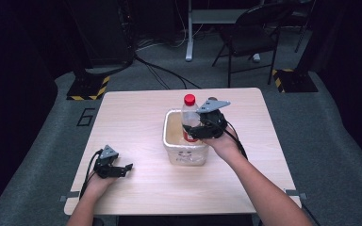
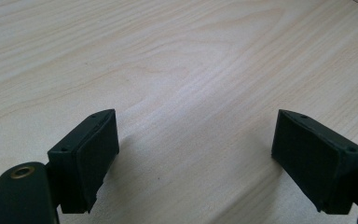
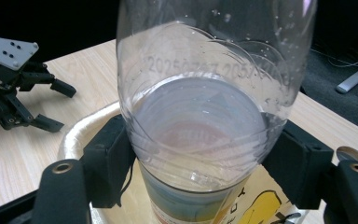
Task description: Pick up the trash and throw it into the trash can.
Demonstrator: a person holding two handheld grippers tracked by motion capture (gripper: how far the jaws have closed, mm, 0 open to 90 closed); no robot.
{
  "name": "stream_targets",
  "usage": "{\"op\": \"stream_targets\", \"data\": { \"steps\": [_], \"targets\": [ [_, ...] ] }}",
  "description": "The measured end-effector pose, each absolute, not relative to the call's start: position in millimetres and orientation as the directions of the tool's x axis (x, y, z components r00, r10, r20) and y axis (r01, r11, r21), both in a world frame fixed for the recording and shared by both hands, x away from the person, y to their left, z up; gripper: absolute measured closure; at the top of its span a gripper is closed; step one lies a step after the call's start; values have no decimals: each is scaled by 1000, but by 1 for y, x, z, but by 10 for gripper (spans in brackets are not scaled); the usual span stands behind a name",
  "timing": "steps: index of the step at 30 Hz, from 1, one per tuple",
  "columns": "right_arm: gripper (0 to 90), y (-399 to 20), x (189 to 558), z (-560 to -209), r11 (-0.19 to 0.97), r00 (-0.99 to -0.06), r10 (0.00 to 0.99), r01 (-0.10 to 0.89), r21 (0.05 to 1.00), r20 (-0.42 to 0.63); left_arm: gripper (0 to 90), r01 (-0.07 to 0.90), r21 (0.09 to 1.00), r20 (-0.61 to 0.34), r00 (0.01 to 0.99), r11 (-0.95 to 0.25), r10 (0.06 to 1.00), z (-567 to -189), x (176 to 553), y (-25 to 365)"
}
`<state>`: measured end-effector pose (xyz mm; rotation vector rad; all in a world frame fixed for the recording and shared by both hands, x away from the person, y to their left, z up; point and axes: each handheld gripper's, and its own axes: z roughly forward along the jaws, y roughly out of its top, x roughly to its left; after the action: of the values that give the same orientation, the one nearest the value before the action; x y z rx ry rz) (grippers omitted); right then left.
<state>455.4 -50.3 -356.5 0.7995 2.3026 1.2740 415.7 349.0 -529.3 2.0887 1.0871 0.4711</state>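
1. One pale wooden table [image 1: 136,117] carries everything here, its bare grain running under the left gripper's camera.
2. Near the table's middle stands a translucent white plastic tub [image 1: 185,153], open at the top and roughly square with rounded corners; it looks light and a little flexible, so it could slide if nudged.
3. Upright in that tub, or held just above its floor (I cannot tell which), is a clear plastic bottle with a red cap [image 1: 189,115]. It appears nearly empty, with droplets clinging inside, so I judge it light, thin-walled and easy to dent, and smooth enough to slip. The best hold seems the stiffer shoulder just above the label, not the soft middle.
4. Gripping exactly there is the right gripper [image 3: 200,163], its black jaws pressed to either side of the bottle (the wall does not look crushed).
5. Resting low near the table's front left corner, the left gripper [image 2: 196,154] has its jaws spread wide with nothing between them, well apart from the tub.
6. Smallest is the writing: embossed digits on the bottle's shoulder begin "2025", the rest too faint to trust; the yellow and blue label [image 3: 205,205] shows black letters, only a "Y" clear.
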Motion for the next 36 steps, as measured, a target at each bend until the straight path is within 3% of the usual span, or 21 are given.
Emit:
{"op": "stream_targets", "data": {
  "steps": [19,36],
  "targets": [
    [278,-50,459,-389,447,-743,668,351,823,-46,146,552,741,-9,577,-382,817,-529,416,349],
    [237,-49,463,-397,475,-744,668,400,784,-25,146,552,741,-9,577,-382,817,-529,416,349]
  ]
}}
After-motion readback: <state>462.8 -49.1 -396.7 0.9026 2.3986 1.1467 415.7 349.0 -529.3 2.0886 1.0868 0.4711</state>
